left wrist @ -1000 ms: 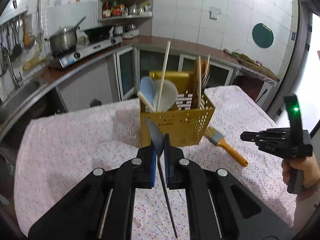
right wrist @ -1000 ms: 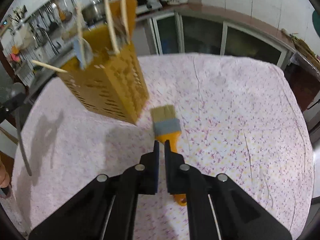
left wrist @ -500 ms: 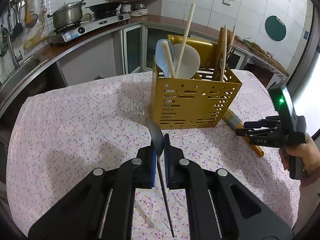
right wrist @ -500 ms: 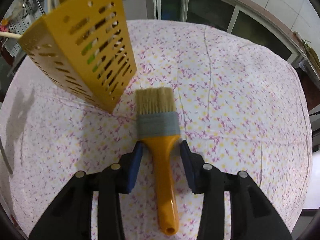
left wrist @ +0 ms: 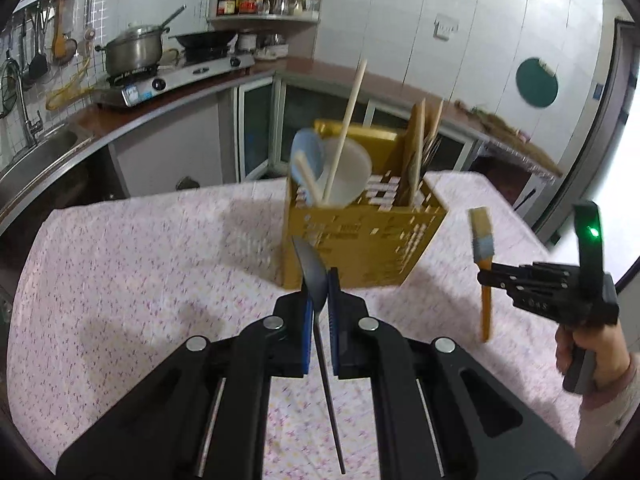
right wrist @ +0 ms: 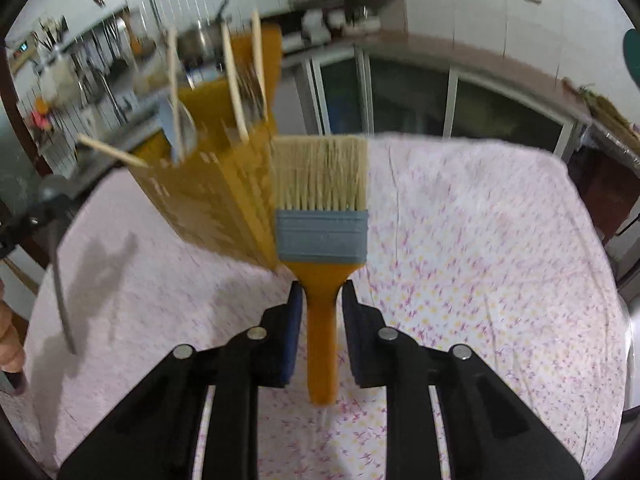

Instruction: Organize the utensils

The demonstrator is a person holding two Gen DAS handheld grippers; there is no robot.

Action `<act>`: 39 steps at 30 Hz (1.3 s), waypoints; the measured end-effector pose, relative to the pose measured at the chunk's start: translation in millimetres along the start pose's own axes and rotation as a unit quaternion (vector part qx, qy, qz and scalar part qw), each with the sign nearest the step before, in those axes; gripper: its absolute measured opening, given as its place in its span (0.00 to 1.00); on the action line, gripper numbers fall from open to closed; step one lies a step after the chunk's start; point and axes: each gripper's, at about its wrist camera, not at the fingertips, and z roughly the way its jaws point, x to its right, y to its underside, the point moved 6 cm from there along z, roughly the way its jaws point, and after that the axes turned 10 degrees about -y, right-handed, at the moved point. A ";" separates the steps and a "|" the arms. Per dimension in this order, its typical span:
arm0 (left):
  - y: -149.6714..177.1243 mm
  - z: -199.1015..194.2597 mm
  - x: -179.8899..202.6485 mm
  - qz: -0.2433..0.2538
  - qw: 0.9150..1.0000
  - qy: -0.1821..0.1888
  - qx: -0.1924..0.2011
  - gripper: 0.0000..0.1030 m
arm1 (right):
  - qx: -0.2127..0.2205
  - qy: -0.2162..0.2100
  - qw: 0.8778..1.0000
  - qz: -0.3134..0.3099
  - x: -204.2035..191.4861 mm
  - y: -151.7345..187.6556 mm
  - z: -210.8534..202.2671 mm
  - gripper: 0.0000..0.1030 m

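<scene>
My left gripper (left wrist: 318, 292) is shut on a dark metal spoon (left wrist: 312, 272), bowl up, its thin handle hanging down between the arms. Just beyond it on the flowered tablecloth stands the yellow slotted utensil holder (left wrist: 360, 248), with ladles, chopsticks and wooden tools in it. At the right, my right gripper (left wrist: 486, 278) holds an orange-handled brush (left wrist: 482, 248) upright above the cloth. In the right wrist view the jaws of that gripper (right wrist: 320, 300) are closing on the brush (right wrist: 322, 236) handle, bristles pointing away, right of the holder (right wrist: 216, 200). The spoon (right wrist: 60, 280) shows at the far left.
The flowered tablecloth (left wrist: 140, 260) covers the table all round the holder. A kitchen counter (left wrist: 160, 112) with a stove, a pot and a sink runs behind and to the left. A person's hand (left wrist: 592, 348) grips the right tool.
My right gripper opened around the brush lying on the cloth, closed on its handle and lifted it clear, bristles up. My left gripper keeps its hold on the spoon.
</scene>
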 end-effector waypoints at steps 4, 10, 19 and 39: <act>-16.2 -17.5 6.7 -0.001 0.999 0.005 0.034 0.05 | 0.046 -0.007 0.999 -0.008 -15.2 -19.5 -22.5 0.06; -47.9 -33.2 11.6 -0.006 0.997 0.000 0.076 0.05 | 0.057 -0.006 0.998 -0.014 -24.6 -37.6 -27.3 0.06; -35.5 -25.7 -2.2 -0.022 0.998 -0.001 0.055 0.05 | -0.012 0.010 1.000 -0.002 14.3 -9.4 12.3 0.08; 11.4 29.0 -26.6 -0.026 0.999 -0.033 0.001 0.05 | -0.001 -0.035 0.999 0.000 37.9 -20.6 73.6 0.41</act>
